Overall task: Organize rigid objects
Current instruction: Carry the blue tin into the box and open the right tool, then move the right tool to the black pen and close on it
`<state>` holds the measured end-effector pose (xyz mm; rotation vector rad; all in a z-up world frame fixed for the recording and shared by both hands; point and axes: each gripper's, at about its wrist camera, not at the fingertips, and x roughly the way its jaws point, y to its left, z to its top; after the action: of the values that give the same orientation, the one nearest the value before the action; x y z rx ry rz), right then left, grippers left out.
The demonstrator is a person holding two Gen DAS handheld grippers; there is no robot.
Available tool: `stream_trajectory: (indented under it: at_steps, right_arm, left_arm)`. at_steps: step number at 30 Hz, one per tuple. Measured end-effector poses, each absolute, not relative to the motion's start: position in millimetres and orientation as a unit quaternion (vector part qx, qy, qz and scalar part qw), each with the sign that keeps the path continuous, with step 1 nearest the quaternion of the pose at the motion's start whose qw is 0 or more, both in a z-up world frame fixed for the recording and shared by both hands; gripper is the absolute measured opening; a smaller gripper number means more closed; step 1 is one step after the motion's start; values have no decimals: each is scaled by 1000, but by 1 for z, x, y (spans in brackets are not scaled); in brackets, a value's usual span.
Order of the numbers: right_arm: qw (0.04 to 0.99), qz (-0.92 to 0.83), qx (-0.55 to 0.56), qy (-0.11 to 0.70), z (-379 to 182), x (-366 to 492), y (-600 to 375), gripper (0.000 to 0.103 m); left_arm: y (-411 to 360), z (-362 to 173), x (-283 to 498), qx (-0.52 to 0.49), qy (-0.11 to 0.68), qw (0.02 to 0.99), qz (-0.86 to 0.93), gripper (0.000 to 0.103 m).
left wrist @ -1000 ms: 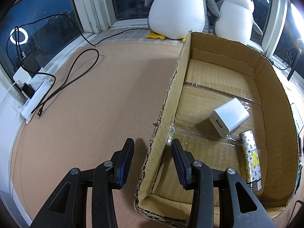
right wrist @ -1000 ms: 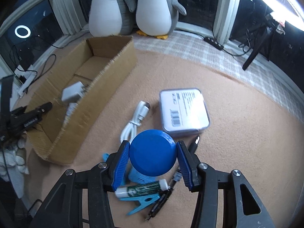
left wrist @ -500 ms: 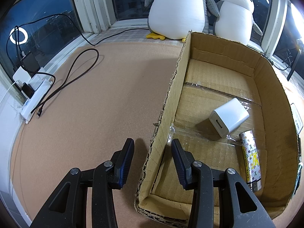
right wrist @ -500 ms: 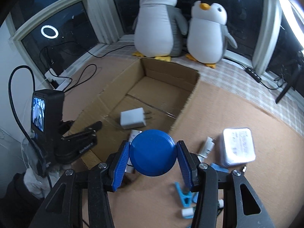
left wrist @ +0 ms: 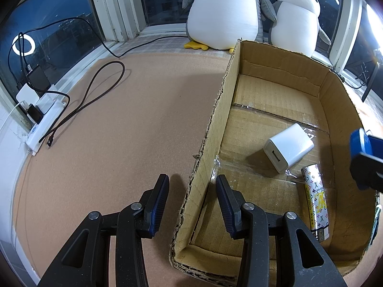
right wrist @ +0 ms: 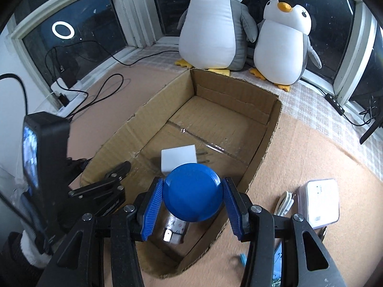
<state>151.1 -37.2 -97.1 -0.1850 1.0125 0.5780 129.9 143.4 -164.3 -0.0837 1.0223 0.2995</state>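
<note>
My right gripper (right wrist: pixel 192 202) is shut on a round blue lid (right wrist: pixel 192 195) and holds it above the near end of the open cardboard box (right wrist: pixel 273 129). Inside the box lie a white charger cube (right wrist: pixel 178 159) and a patterned lighter (right wrist: pixel 174 232), partly hidden by the lid. My left gripper (left wrist: pixel 191 203) is open, its fingers straddling the box's left wall (left wrist: pixel 210 143) without pinching it. The left wrist view shows the charger (left wrist: pixel 288 147), the lighter (left wrist: pixel 314 199) and the right gripper's blue finger (left wrist: pixel 359 143) at the right edge.
Two plush penguins (right wrist: pixel 215 21) stand behind the box. A white flat case (right wrist: pixel 319 202), a white cable (right wrist: pixel 286 202) and small blue items lie on the mat right of the box. A power strip (left wrist: pixel 45 122) with black cords lies at the left window.
My right gripper carried the blue lid from the pile on the mat to above the box's near end. Its finger now shows in the left wrist view. The left gripper has not moved.
</note>
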Motion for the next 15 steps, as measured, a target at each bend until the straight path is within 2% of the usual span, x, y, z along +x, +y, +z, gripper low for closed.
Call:
stream_trajectory:
  at_steps: [3,4,5,7,15]
  right_arm:
    - [833,270,-84,475,-98,154,-37,47]
    - [834,271,-84,474,-98,154,-36,50]
    - [834,270,-88,473,-98,152,-35,58]
    - [837,269,-94,467,-96,149,-35,63]
    - [839,270,-53,469,-79,144,-60,62]
  left_arm:
    - [143,-164,130,-40,487,861,142,44]
    - [143,-164,130,-40,487,861,143,44]
    - [143,-164,130,-40,487,861,143,44]
    - [143,-164,130,-39,487,861,143,44]
    - [144,-165,130,-38,487,861,142,44]
